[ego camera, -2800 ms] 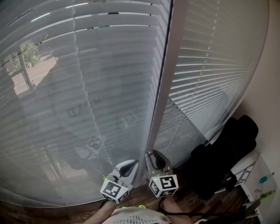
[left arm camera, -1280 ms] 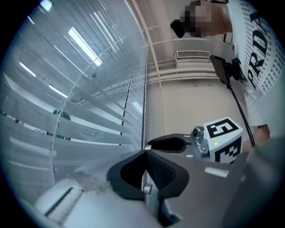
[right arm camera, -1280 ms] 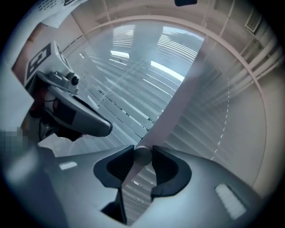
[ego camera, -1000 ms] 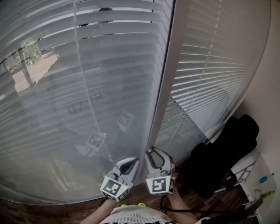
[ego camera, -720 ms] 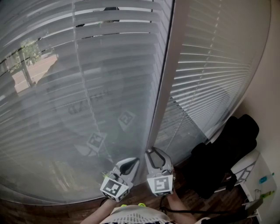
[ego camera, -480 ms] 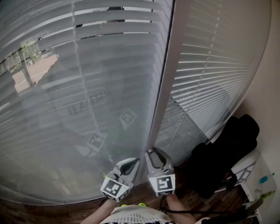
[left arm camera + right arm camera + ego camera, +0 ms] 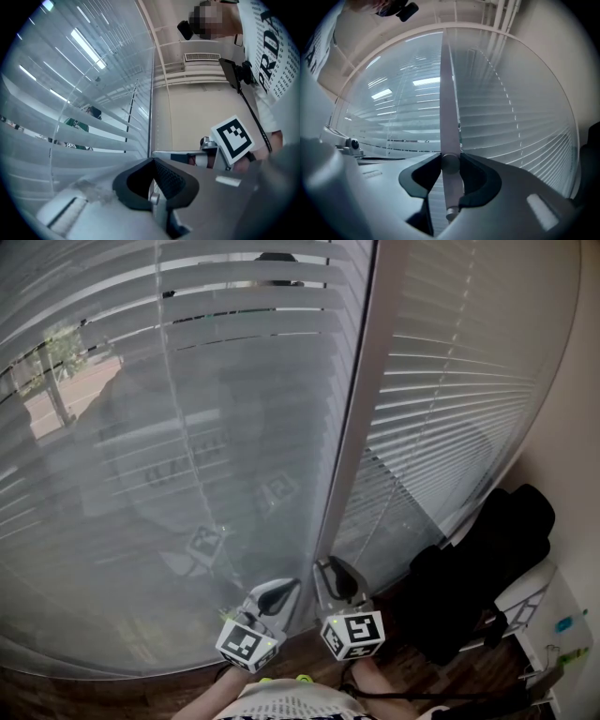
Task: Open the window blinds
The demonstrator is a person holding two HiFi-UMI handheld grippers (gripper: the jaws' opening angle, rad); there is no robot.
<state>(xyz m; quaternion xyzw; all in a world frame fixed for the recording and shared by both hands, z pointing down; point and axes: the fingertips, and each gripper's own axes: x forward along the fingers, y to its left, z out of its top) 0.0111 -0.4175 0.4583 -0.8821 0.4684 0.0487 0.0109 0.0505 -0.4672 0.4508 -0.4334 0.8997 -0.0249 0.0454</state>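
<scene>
My right hand-held gripper (image 7: 450, 161) is clamped on the blinds' tilt wand (image 7: 453, 190), beside the window's centre post. I judge the twisting step is in hand. The slats (image 7: 187, 427) look only part-open, so next comes more rolling of the wand. My left hand-held gripper (image 7: 152, 180) idles, jaws together and empty.

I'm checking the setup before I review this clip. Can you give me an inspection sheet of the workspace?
Surface: dark wood floor below the window.
Job's things: pale slatted window blinds down, left one's slats partly tilted; pale tilt wand hanging by the centre post.
Clutter: bulky black object, bag or chair, lower right; white furniture beside it.
Grippers: right gripper jaws closed on the wand; left gripper jaws together, nothing seen between.
Cables: thin black cable near the floor.
Surroundings: beige wall at right; trees outside.
</scene>
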